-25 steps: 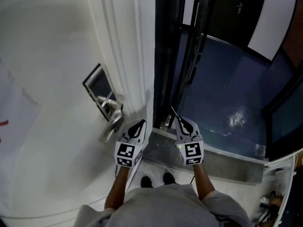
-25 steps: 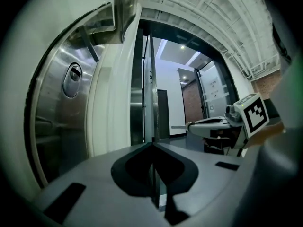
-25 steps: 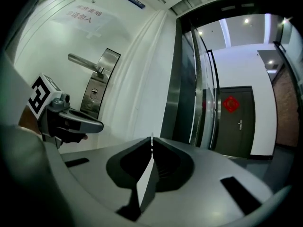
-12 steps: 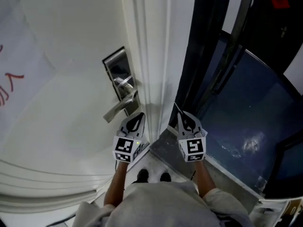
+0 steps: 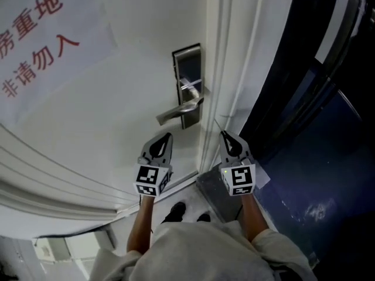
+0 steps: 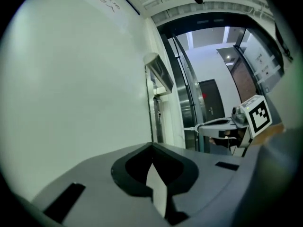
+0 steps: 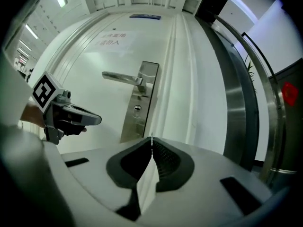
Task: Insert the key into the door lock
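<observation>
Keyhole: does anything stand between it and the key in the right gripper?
Nothing visible does. The key in the right gripper has open air to the keyhole; the lever handle is above it, the left gripper aside.

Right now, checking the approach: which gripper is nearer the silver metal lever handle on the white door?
Left. The left gripper sits just below the free end of the silver lever handle; the right gripper is farther right, by the door edge.

head view looks steeply down on the door handle (image 5: 179,109); right gripper view faces it level, nearby; left gripper view skims the door (image 6: 71,79).
</observation>
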A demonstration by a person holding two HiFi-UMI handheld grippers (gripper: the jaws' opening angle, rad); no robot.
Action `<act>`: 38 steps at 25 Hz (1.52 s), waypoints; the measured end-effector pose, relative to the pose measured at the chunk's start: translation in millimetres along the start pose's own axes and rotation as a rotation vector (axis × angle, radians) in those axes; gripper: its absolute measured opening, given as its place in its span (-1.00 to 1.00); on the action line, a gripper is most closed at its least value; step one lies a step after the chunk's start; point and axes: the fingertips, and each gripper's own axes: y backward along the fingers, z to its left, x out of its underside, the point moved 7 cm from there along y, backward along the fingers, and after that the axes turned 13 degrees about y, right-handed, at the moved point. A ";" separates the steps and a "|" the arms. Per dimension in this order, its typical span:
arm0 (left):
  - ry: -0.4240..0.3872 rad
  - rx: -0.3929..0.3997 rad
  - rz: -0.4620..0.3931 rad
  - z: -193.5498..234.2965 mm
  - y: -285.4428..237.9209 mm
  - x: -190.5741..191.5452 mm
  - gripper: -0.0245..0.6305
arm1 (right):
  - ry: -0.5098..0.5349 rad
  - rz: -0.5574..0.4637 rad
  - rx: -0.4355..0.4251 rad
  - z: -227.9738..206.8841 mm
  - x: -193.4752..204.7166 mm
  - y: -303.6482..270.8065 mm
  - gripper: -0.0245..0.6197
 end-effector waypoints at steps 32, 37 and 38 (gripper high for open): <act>0.025 -0.116 -0.014 27.6 33.8 1.8 -0.87 | 0.965 -0.120 -0.024 31.4 -59.0 -37.5 -0.83; 0.026 -0.112 -0.011 28.2 31.5 3.3 -0.87 | 1.118 -0.114 -0.003 30.4 -55.4 -40.8 -0.83; 0.025 -0.110 -0.015 28.3 31.0 2.5 -0.87 | 1.127 -0.113 -0.004 30.3 -55.1 -41.2 -0.83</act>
